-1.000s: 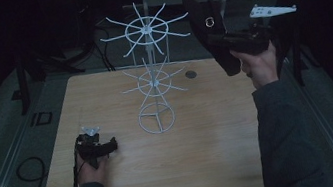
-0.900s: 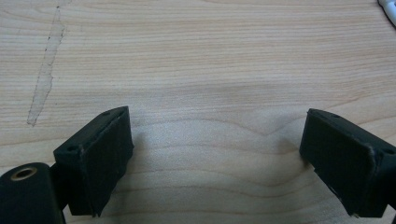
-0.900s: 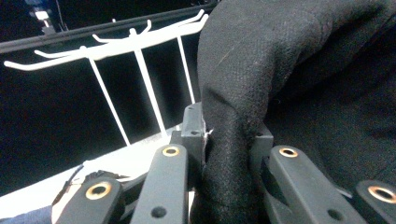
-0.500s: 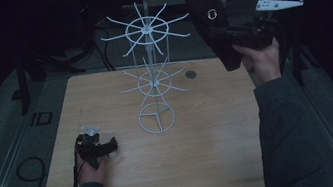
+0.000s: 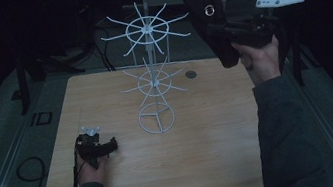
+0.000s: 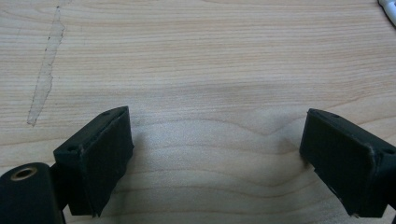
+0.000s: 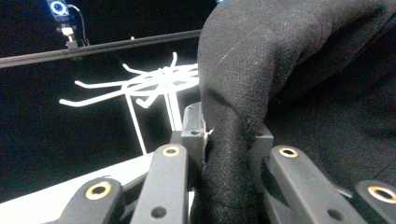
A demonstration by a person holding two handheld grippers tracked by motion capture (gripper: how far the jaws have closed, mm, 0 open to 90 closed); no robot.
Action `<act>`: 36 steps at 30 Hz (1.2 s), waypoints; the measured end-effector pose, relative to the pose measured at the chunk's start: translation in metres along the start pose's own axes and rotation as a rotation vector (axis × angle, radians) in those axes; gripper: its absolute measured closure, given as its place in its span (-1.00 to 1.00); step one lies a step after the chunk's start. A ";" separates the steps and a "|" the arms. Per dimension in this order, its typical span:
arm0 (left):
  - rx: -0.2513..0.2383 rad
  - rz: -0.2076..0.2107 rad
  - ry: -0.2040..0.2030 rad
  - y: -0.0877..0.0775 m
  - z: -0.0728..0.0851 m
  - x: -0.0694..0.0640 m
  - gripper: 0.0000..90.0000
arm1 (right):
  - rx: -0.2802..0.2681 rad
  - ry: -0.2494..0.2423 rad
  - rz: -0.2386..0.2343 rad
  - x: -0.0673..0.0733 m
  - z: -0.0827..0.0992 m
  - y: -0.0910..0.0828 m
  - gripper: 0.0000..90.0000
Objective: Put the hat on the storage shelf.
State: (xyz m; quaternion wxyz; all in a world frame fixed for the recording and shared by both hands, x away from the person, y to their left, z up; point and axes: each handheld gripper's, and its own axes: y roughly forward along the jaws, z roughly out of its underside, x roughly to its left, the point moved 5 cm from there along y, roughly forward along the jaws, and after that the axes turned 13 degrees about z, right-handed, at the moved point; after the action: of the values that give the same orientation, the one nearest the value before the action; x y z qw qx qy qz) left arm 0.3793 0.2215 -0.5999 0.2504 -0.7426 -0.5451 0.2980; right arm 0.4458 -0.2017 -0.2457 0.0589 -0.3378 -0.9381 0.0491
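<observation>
A white wire rack with two tiers of spoke hooks stands on the wooden table. My right gripper is held up in the air to the right of the rack's top tier. It is shut on a black cloth piece with a metal eyelet. In the right gripper view the black cloth is pinched between the jaws of the right gripper, and the rack lies beyond. My left gripper rests on the table at the near left. The left gripper is open over bare wood.
A small dark round disc lies on the table behind the rack's base. A cable loop lies on the floor left of the table. A white object shows at the top right corner of the left gripper view.
My right gripper has risen a little with the black cloth in it. The left gripper has stayed where it was.
</observation>
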 end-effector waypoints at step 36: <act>0.000 0.000 0.000 0.000 0.000 0.000 -0.77 | 0.006 -0.059 -0.091 0.029 0.010 0.029 0.67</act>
State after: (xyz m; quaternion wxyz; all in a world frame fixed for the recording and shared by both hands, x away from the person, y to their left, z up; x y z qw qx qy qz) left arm 0.3793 0.2215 -0.5998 0.2505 -0.7426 -0.5449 0.2981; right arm 0.4407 -0.1615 -0.2567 0.0343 -0.2930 -0.9536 0.0594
